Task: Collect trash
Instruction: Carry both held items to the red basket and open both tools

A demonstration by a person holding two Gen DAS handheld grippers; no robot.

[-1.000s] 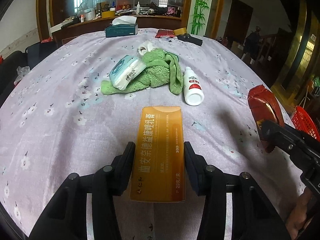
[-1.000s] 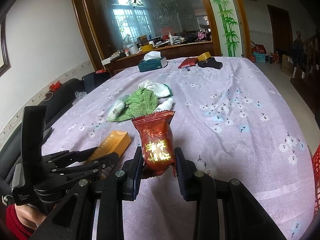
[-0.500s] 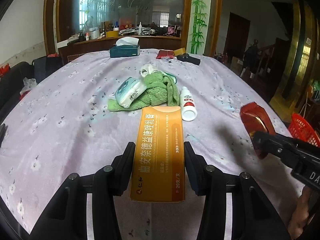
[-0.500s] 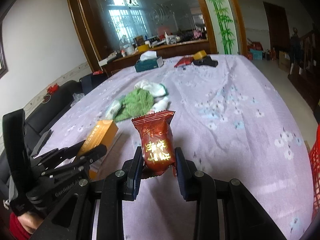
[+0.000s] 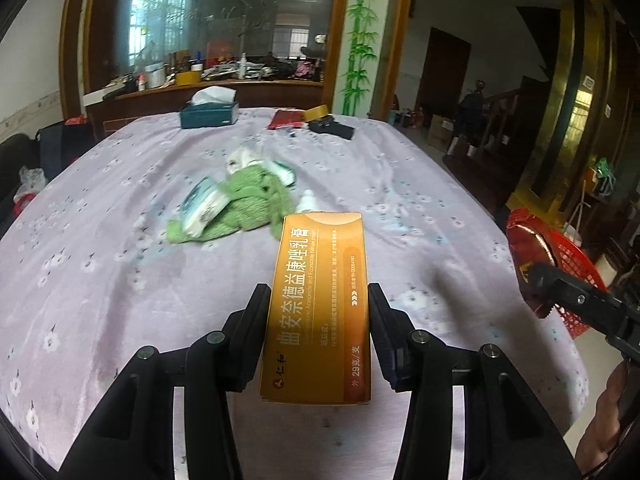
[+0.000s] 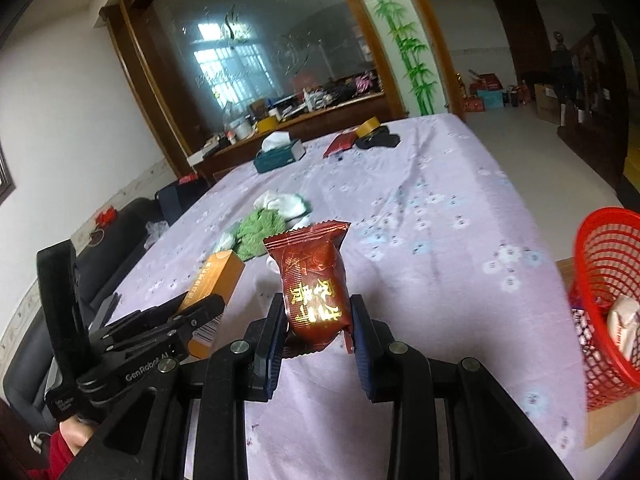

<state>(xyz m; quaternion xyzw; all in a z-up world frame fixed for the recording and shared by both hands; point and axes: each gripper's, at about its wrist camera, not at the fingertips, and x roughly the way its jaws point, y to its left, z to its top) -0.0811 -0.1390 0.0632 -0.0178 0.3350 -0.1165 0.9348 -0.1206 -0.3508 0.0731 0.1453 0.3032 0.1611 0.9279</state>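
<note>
My left gripper (image 5: 318, 312) is shut on an orange medicine box (image 5: 318, 304) and holds it above the purple flowered tablecloth (image 5: 120, 240). The box also shows in the right wrist view (image 6: 218, 280). My right gripper (image 6: 318, 320) is shut on a dark red snack wrapper (image 6: 314, 280), held above the table's right side; the wrapper also shows in the left wrist view (image 5: 530, 248). A red mesh basket (image 6: 608, 304) stands off the table's right edge with a white packet inside.
A green towel (image 5: 248, 204) with a wet-wipes pack (image 5: 202, 208) and a white bottle (image 5: 308, 200) lies mid-table. A teal tissue box (image 5: 208, 114), red pouch, tape roll and black item sit at the far end. A dark sofa lies left.
Both grippers have risen and pulled back from the table with their loads. The right gripper has swung to the right, bringing the red basket into its view.
</note>
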